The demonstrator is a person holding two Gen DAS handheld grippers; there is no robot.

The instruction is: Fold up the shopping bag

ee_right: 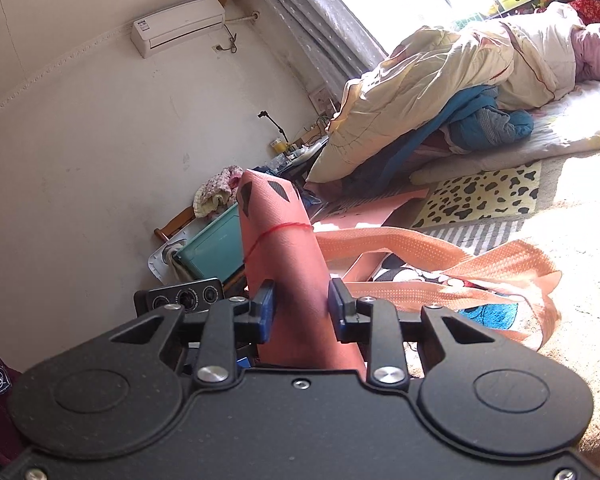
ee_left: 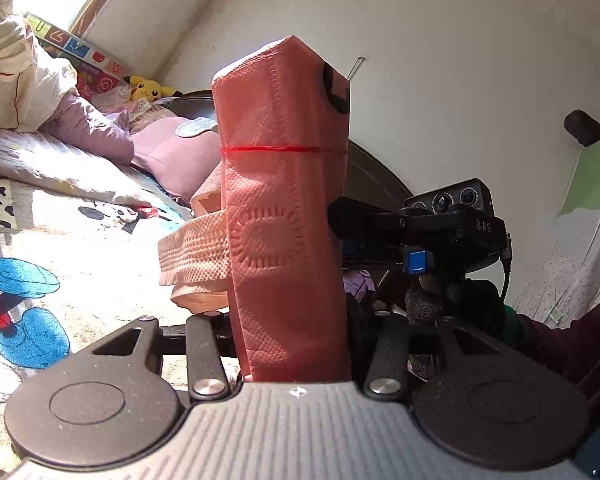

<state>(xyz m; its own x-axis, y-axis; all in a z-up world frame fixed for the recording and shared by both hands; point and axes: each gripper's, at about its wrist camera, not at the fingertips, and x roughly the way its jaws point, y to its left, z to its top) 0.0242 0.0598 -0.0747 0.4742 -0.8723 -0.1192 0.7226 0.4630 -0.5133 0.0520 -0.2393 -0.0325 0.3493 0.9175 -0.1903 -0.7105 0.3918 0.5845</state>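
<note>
Above a cartoon-print rug (ee_left: 24, 300), both claws clamp the folded shopping bag (ee_left: 284, 208).

In your left wrist view, a yellow plush toy (ee_left: 146, 89) sits against the wall at upper left, beside lilac bedding (ee_left: 168, 148). A cartoon-print rug (ee_left: 24, 280) fills the lower left. In your right wrist view, an air conditioner (ee_right: 178, 26) hangs on the wall at upper left, grey curtains (ee_right: 312, 20) to its right. A cream quilt (ee_right: 432, 92) lies over blue clothing (ee_right: 488, 124) at upper right. A teal box (ee_right: 214, 246) stands at centre left, and a spotted mat (ee_right: 484, 194) lies at right.
</note>
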